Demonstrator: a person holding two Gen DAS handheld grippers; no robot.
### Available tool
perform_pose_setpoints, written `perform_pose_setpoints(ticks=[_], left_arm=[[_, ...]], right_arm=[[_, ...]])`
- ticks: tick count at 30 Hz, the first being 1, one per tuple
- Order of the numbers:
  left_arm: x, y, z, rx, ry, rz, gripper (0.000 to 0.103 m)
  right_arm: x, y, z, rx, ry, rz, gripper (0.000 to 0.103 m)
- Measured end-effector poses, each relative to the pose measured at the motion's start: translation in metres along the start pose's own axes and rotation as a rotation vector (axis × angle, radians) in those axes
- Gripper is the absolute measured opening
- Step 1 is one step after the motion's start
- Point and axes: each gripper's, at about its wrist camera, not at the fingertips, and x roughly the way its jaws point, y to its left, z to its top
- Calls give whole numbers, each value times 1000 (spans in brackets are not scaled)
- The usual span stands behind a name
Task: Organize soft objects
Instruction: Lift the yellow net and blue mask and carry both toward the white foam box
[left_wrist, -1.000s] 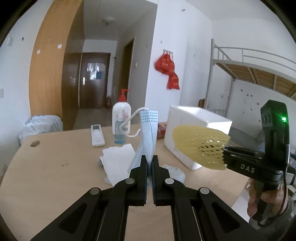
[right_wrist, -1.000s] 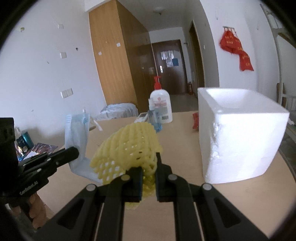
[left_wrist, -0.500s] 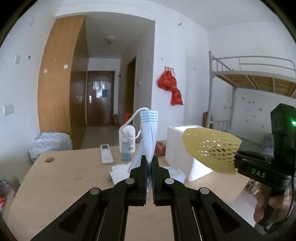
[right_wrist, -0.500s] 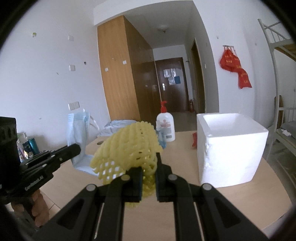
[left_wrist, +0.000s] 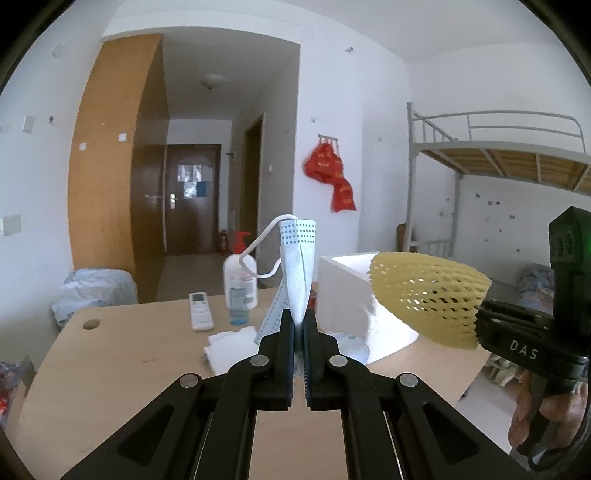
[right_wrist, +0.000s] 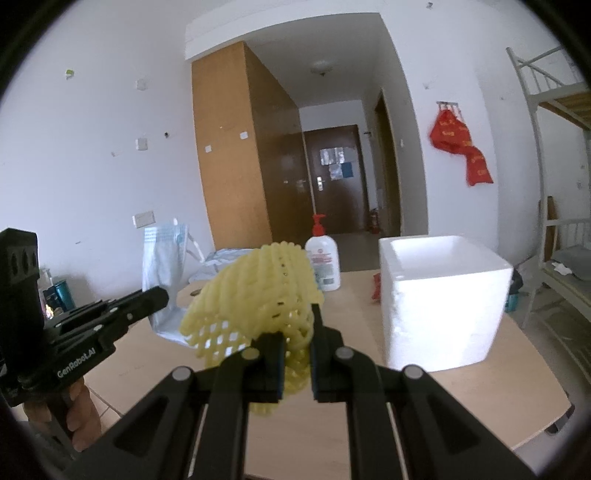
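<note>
Left gripper (left_wrist: 299, 325) jaws pinch the mask (left_wrist: 298, 266), right gripper (right_wrist: 297, 334) jaws pinch the net (right_wrist: 255, 295). Carry both over the box (right_wrist: 443, 295), then let go low.

The right claw (right_wrist: 297, 341) is squeezed shut on a yellow foam net (right_wrist: 255, 299), which puffs up above its tips. To the left of it, the left claw (right_wrist: 157, 295) holds a light blue face mask (right_wrist: 162, 273) up in the air over the edge of the desk (right_wrist: 461, 398). Past the right claw stands a white pump bottle (right_wrist: 325, 264) with a red top, and off to the right sits a white foam box (right_wrist: 443, 302) on the desk.
</note>
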Motion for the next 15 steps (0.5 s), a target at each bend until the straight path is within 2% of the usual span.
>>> perform_pose_setpoints(ticks=[15], left_arm=[[18,-55,7,56,0,-160,4]], right_arm=[[-51,-45,-5,55,-43,-180,13]])
